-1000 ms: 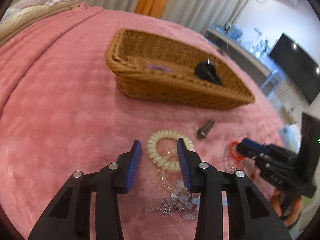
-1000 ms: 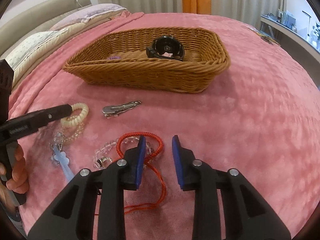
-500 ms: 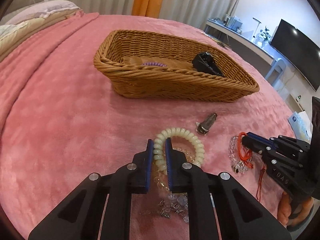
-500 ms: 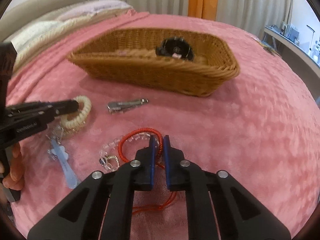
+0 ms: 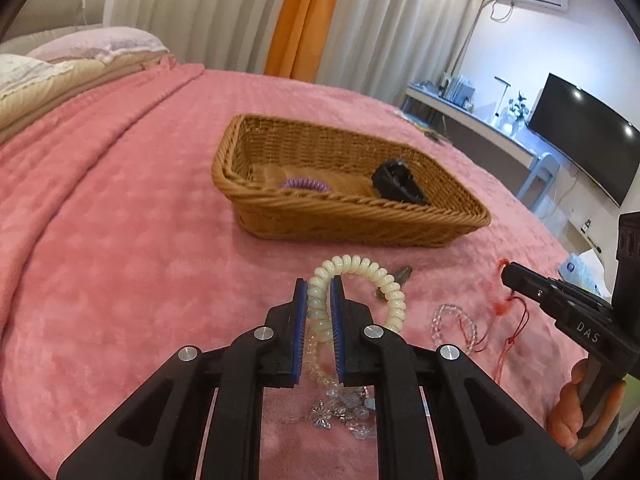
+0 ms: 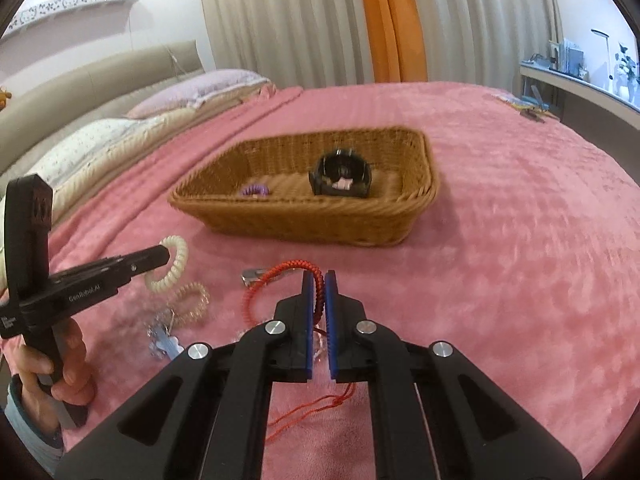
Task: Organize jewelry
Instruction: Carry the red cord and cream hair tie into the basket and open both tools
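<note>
step: carry to wicker basket | my left gripper pinches cream coil bracelet; my right gripper pinches red cord bracelet | tip: lift clear of tangled crystal chain; release over basket floor

Cream coil bracelet pinched upright; red cord bracelet likewise; wicker basket at twelve o'clock (purple coil inside).

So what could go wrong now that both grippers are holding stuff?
The left gripper pinches only one side of the cream coil bracelet, so it might slip out. The clear coil band seems to hang from it and could drag the crystal jewelry along. The right gripper holds the red cord bracelet, whose loose tail could snag the clear bead bracelet.
</note>
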{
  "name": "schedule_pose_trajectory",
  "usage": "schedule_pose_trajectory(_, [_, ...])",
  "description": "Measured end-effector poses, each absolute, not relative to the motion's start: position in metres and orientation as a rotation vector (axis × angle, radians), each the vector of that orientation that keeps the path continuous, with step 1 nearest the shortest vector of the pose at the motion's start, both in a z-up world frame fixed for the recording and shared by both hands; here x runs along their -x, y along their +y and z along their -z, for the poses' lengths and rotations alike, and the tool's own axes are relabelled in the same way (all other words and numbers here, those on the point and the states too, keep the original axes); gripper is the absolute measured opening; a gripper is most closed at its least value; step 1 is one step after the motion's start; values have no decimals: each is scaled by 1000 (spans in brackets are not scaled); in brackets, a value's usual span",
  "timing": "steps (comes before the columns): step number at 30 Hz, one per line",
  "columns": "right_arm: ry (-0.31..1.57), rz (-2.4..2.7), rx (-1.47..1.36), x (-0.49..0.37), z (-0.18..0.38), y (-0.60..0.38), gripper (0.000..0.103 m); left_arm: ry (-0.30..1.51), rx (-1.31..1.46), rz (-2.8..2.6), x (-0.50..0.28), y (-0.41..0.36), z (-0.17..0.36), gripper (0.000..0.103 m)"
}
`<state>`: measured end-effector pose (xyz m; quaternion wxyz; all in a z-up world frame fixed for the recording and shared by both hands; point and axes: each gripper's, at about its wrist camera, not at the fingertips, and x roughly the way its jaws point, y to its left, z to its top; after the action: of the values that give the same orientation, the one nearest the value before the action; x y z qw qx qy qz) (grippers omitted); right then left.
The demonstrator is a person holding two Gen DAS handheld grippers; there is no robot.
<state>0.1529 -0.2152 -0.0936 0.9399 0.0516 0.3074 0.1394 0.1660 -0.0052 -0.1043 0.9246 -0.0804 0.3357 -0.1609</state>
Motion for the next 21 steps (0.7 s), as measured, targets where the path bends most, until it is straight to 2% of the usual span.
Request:
schedule_pose_trajectory(8, [587, -286, -132, -155, 51, -224, 4, 595, 183, 349, -156, -3, 58, 10])
schedule_pose_trajectory(13, [685, -298, -139, -164, 53, -229, 5, 573, 189, 365, -157, -2, 46, 10])
schedule_pose_trajectory(14, [720, -300, -141, -165, 60, -231, 7, 577, 192, 365, -158, -2, 49, 10])
schedule_pose_trajectory(18, [836, -291, -143, -168, 93, -238, 30, 619, 238, 377, -163, 3, 72, 10])
schedule_pose_trajectory(21, [903, -286, -136, -176, 114, -238, 31, 644, 243, 374, -166, 4, 83, 10])
